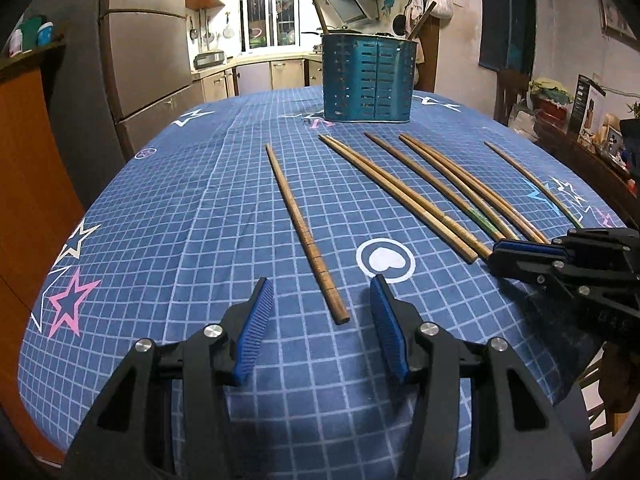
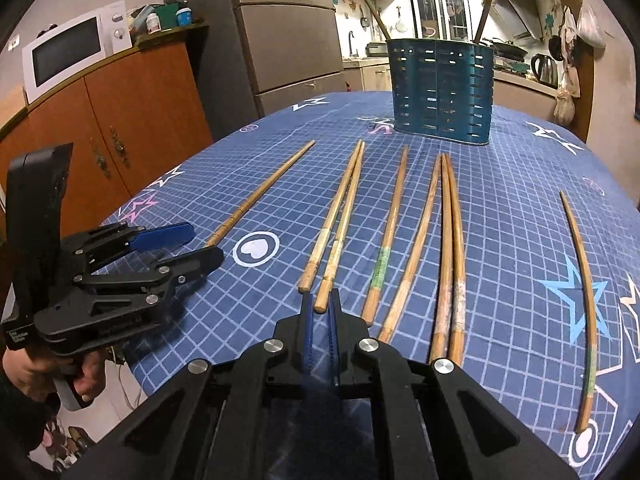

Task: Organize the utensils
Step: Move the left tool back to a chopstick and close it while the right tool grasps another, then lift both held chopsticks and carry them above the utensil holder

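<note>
Several wooden chopsticks lie on the blue checked tablecloth (image 1: 180,200). A blue slotted utensil holder (image 1: 367,78) stands at the far side with two sticks in it; it also shows in the right wrist view (image 2: 442,92). My left gripper (image 1: 322,292) is open, its jaws on either side of the near end of a dark chopstick (image 1: 304,232). My right gripper (image 2: 321,300) is nearly closed around the near end of a chopstick (image 2: 342,228) in a pair, the jaws close on both sides of it. The right gripper also shows at the right of the left wrist view (image 1: 496,254).
More chopsticks (image 2: 452,248) lie side by side to the right, and a curved one (image 2: 584,300) lies apart at the far right. A wooden cabinet (image 2: 132,120) with a microwave (image 2: 68,52) stands left of the table. A fridge (image 1: 148,52) stands behind.
</note>
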